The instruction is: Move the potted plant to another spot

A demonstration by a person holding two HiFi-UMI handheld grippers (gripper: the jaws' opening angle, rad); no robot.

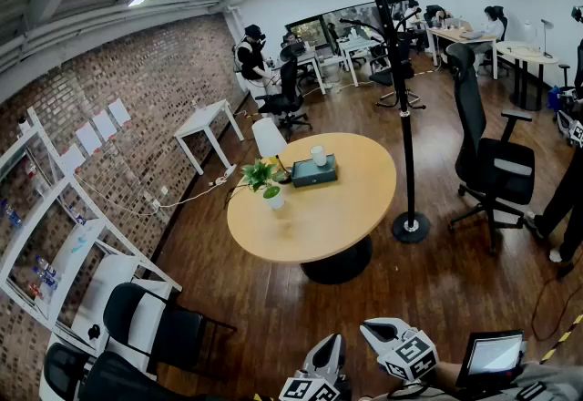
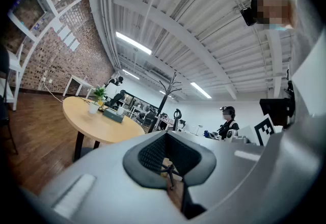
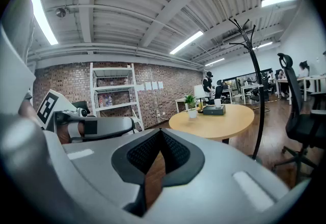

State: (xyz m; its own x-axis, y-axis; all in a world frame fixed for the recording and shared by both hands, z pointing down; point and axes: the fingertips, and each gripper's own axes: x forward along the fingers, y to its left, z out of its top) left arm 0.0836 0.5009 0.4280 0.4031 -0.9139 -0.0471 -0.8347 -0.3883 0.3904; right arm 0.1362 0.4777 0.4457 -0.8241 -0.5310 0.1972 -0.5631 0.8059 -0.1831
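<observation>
The potted plant (image 1: 265,180), green leaves in a small white pot, stands on the left part of the round wooden table (image 1: 346,217). It also shows far off as the plant (image 2: 98,96) in the left gripper view and as the plant (image 3: 190,102) in the right gripper view. Both grippers are low at the bottom edge of the head view, well short of the table. The left gripper (image 1: 328,355) (image 2: 167,136) is shut with nothing in it. The right gripper (image 1: 387,335) (image 3: 162,134) has its tips together and holds nothing.
A teal box (image 1: 314,171) and a white cup (image 1: 318,156) sit behind the plant on the table. A black coat stand (image 1: 405,117) rises at the table's right, with a black office chair (image 1: 496,167) beyond it. Black-and-white chairs (image 1: 150,326) and a white shelf (image 1: 55,244) line the brick wall at left.
</observation>
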